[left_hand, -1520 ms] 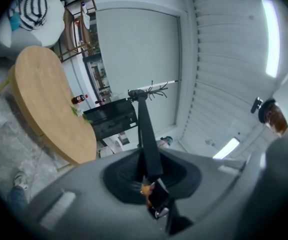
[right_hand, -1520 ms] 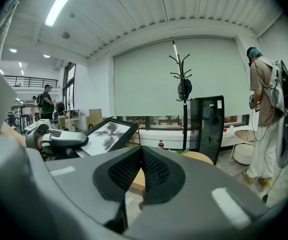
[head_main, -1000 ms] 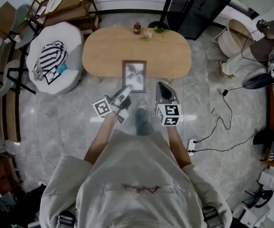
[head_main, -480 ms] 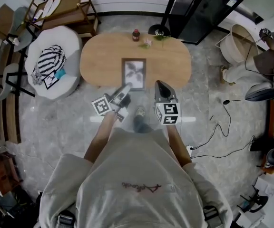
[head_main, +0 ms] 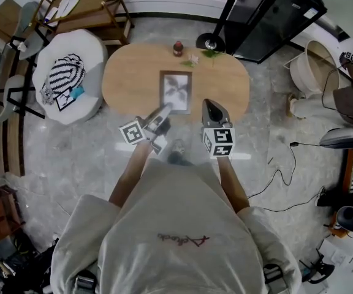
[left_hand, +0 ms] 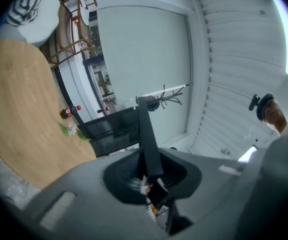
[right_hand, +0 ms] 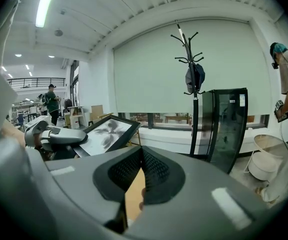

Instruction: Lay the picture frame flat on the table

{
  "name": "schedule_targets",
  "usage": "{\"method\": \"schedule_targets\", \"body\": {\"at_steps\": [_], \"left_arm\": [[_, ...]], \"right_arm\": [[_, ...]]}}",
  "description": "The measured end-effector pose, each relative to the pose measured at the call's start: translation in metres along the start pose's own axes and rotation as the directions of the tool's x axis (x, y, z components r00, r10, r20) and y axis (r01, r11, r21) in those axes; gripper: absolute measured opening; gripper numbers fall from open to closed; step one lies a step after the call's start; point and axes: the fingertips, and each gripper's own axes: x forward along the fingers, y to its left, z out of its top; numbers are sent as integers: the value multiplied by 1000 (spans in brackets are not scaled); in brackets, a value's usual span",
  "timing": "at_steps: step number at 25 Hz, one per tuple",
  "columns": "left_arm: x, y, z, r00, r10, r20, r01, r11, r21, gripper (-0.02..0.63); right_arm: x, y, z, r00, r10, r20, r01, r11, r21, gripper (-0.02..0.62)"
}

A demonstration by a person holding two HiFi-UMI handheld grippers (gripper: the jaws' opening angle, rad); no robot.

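Over the oval wooden tabletop (head_main: 127,78), the left gripper (head_main: 165,110) has its fingers clamped on the tilted black leaf-print picture frame (head_main: 176,90). The right gripper (head_main: 212,106) has its fingers together, empty.

Room evenly bright, cool white light from overhead. Ceiling strip light (right_hand: 46,1) glows at upper left in the right gripper view; a second strip (left_hand: 286,34) blows out at the right edge of the left gripper view. Polished floor (head_main: 268,133) carries pale glare. Shadows faint and soft around the counter (head_main: 127,78). Head view slightly soft; picture frame (head_main: 175,90) print smeared. Both gripper views fisheye: black corners, bowed lines, nearest grey foreground out of focus.
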Motion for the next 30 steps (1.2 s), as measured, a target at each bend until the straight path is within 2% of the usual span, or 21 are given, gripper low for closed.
{"method": "schedule_targets", "body": {"at_steps": [14, 30], "left_arm": [[-36, 21, 1, 995, 91, 45, -90, 996, -27, 44], [-51, 42, 30, 997, 82, -14, -83, 995, -47, 44]], "right_arm": [[20, 22, -22, 997, 63, -42, -62, 998, 20, 3], [43, 38, -36, 995, 4, -97, 2, 998, 62, 3]]}}
